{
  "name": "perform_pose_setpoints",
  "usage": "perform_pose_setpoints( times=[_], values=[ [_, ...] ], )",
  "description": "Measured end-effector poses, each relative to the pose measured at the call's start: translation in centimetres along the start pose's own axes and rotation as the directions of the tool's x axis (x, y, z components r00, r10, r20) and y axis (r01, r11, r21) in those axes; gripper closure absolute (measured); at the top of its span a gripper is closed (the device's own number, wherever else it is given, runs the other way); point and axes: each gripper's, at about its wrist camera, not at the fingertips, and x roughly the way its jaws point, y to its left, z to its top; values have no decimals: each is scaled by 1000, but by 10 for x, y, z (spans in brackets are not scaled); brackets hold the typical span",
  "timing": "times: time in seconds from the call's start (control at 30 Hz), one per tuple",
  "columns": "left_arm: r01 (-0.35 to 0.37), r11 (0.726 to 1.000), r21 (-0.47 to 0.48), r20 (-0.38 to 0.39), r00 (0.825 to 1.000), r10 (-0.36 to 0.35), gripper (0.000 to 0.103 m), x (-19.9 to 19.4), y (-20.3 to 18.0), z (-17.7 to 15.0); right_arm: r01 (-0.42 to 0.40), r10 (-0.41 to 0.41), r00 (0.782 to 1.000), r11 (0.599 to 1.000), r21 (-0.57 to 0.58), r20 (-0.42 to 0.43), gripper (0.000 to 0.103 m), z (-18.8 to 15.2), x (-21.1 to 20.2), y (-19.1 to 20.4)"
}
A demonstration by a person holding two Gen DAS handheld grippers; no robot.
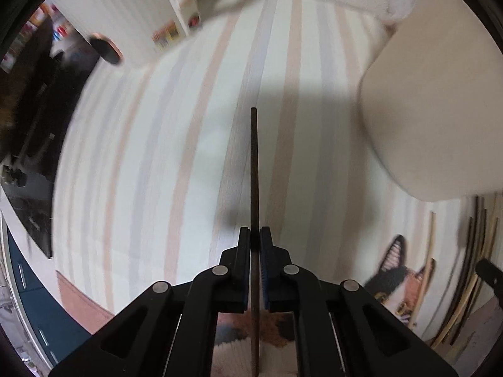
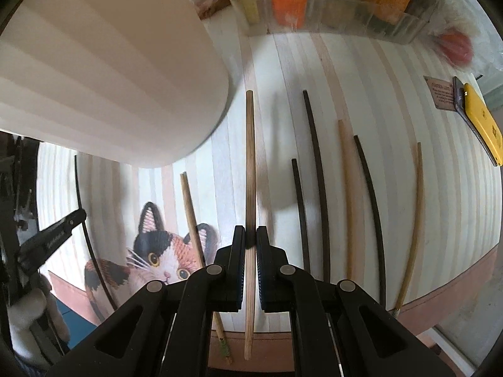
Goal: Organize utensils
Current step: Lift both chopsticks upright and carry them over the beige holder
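My left gripper [image 1: 255,235] is shut on a dark brown chopstick [image 1: 254,169], which points straight ahead above the striped cloth. My right gripper [image 2: 250,235] is shut on a light wooden chopstick [image 2: 250,169], held just over the cloth. Several more dark chopsticks [image 2: 317,169] and light chopsticks [image 2: 345,194] lie side by side on the cloth to the right of my right gripper. Another light one [image 2: 191,220] lies to its left across a cat picture. A tall cream container [image 2: 103,72] stands at the upper left; it also shows in the left wrist view [image 1: 433,110].
The striped cloth [image 1: 157,157] with a calico cat print [image 2: 157,257] covers the table. A clear bin of packets [image 2: 330,9] stands at the back. A yellow item [image 2: 481,125] lies at the far right. The left gripper shows at the left edge of the right wrist view [image 2: 56,235].
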Motion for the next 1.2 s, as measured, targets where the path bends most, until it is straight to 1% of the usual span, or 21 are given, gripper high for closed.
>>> perform_pose_setpoints(
  times=[0.03,0.13,0.27,0.3,0.37,0.47,0.57,0.63,0.73,0.8,0.83,0.9,1.0,1.03,1.1,1.13,1.17,1.2],
  values=[
    [8,1000,-3,14,1000,-8,100,-6,2,0,-6,6,1000,1000,-3,11,96,-4,-6,0],
    [35,999,-7,88,996,-35,100,-40,2,-10,-17,18,998,1000,-13,54,96,-4,-20,-4],
    [51,999,0,144,988,-51,100,-67,-3,-20,-25,28,992,999,-27,125,96,-4,-45,-4],
    [55,998,-1,153,987,-54,100,-72,0,-16,-25,29,990,999,-30,141,96,-4,-48,-1],
    [54,999,-3,188,981,-52,100,-85,2,-23,-27,33,984,999,-36,176,96,-4,-60,1],
    [50,999,2,235,971,-49,100,-97,2,-19,-33,41,976,999,-41,212,96,-5,-77,-1],
    [47,999,4,293,955,-46,100,-115,2,-13,-43,53,968,998,-44,246,96,-5,-93,-1],
    [51,999,8,322,946,-51,100,-130,2,-15,-53,63,961,998,-43,269,96,-5,-102,-1],
    [54,998,13,379,924,-55,100,-156,1,-10,-67,77,949,997,-44,305,96,-2,-114,1],
    [61,998,14,408,911,-61,100,-168,1,-6,-78,89,937,996,-46,338,96,1,-128,2],
    [66,998,15,432,899,-66,100,-181,2,-3,-86,97,931,995,-46,352,96,3,-136,2],
    [74,997,17,462,884,-73,100,-197,4,0,-99,111,919,994,-50,379,96,8,-151,5],
    [94,995,14,514,853,-88,100,-232,7,6,-119,137,899,991,-68,415,96,16,-178,11],
    [102,995,13,524,847,-93,100,-237,7,7,-124,144,893,990,-74,426,96,19,-184,14],
    [130,991,16,550,827,-117,100,-261,7,13,-130,155,879,988,-87,451,96,26,-200,20],
    [136,991,19,557,822,-123,100,-265,7,14,-129,159,871,987,-96,465,96,30,-208,24],
    [150,988,30,566,812,-140,100,-276,5,17,-128,162,865,986,-104,475,96,33,-214,27],
    [169,985,40,567,807,-161,100,-284,4,21,-125,166,857,985,-115,489,96,36,-221,31]
  ],
)
